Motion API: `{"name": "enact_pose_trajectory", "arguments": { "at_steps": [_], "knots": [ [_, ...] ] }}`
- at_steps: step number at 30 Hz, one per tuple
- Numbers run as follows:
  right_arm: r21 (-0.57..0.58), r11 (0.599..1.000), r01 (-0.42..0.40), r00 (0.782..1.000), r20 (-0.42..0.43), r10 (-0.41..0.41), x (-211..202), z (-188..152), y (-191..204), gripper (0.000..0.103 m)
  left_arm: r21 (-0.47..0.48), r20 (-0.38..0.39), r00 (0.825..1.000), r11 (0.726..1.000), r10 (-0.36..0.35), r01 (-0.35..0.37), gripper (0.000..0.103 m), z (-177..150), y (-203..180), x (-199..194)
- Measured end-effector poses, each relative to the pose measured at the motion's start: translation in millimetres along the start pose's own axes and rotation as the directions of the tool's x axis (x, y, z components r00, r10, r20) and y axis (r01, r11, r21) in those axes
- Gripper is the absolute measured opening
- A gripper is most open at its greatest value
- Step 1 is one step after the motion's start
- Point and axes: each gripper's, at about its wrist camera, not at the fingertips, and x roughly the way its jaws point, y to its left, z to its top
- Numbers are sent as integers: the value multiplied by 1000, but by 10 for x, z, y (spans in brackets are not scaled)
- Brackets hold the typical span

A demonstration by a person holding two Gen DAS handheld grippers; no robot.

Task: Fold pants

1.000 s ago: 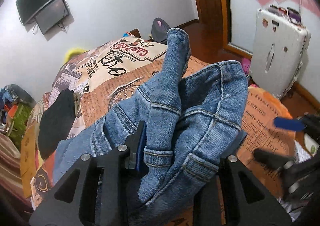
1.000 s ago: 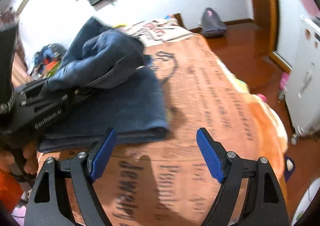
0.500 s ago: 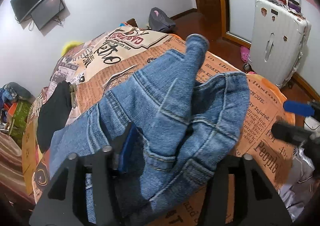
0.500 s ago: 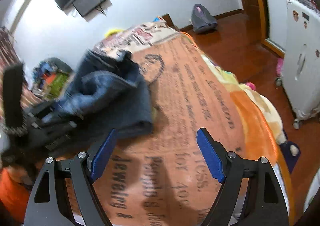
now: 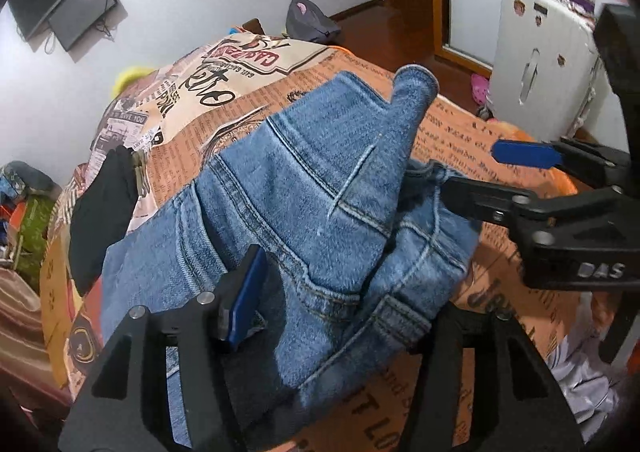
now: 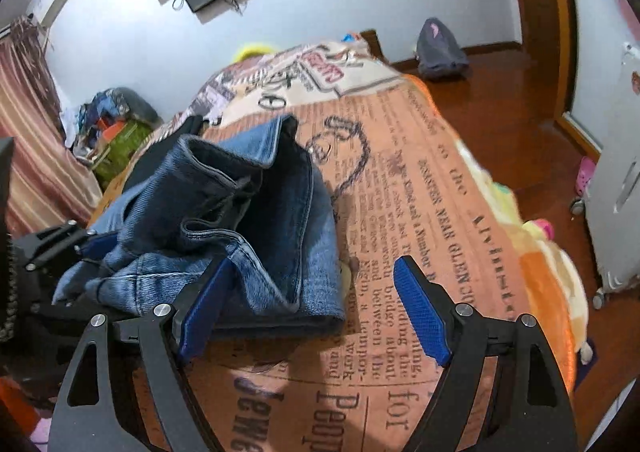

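Blue denim pants [image 5: 320, 212] lie in a bunched, partly folded heap on the orange newspaper-print bedspread [image 5: 472, 140]; they also show in the right wrist view [image 6: 256, 228]. My left gripper [image 5: 340, 316] has denim draped between its fingers; its right finger is hidden under the cloth, so its state is unclear. One pant leg end [image 5: 414, 88] sticks up. My right gripper [image 6: 310, 304] is open and empty, its left pad touching the heap's edge; it shows in the left wrist view [image 5: 476, 172] beside the pants.
A black garment [image 5: 104, 208] lies on the bed left of the pants. A white suitcase [image 5: 540, 68] stands on the wooden floor at right. A grey bag [image 6: 440, 48] sits by the far wall. Clutter [image 6: 112, 124] is piled at left.
The left gripper has lowered the raised pants onto the bed, and the heap has flattened. The right gripper has moved in toward the heap's right edge, still open.
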Motion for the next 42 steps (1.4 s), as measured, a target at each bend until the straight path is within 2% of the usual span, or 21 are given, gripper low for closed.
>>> {"name": "enact_pose_trajectory", "arguments": {
  "at_steps": [3,5,8,12,14,16,19,22,27,28,31,33,38,42],
  "knots": [
    [-24,999,22,1000,-6,-22,41,-14,24,79,11,-1,1000,1000,-29,29,58,-38,-22,-66],
    [-43,998,50,999,-10,-51,69,-1,33,79,4,7,998,998,-60,60,64,-66,-3,-128],
    [-48,996,71,997,-6,-71,64,45,24,79,-17,34,998,999,-50,51,76,-111,71,-267],
    [-70,986,149,989,33,-147,35,148,29,78,-115,70,996,992,-52,60,79,-158,373,-474],
    [-72,985,158,987,27,-156,45,173,25,78,-166,85,995,984,-48,62,80,-170,553,-539],
    [-66,985,158,987,27,-157,23,167,23,78,-222,113,993,974,-17,42,87,-191,821,-607],
    [-56,989,136,991,26,-134,-68,131,49,78,-263,152,986,964,66,-24,90,-200,1206,-600],
    [-42,994,100,995,23,-99,-181,61,102,78,-291,132,986,955,101,-59,91,-144,1623,-401],
    [-32,998,47,999,-6,-47,-228,-96,276,78,-320,37,997,946,67,-51,91,6,2191,204],
    [-28,999,26,999,-25,-27,-210,-143,332,78,-324,10,999,946,39,-34,91,36,2283,375],
    [-23,1000,16,998,-55,-18,-86,-210,470,78,-301,-92,996,953,-2,-26,91,43,2376,836],
    [-18,1000,-1,996,-89,-1,37,-223,545,78,-266,-124,991,964,-39,4,91,-19,2331,1036],
    [-70,998,2,992,-123,-11,285,-163,749,78,-344,-76,985,931,-158,123,92,-302,2411,1015],
    [-126,992,-8,990,-141,-10,457,-72,880,78,-338,-65,984,931,-167,136,92,-638,2388,815]
  ]
}}
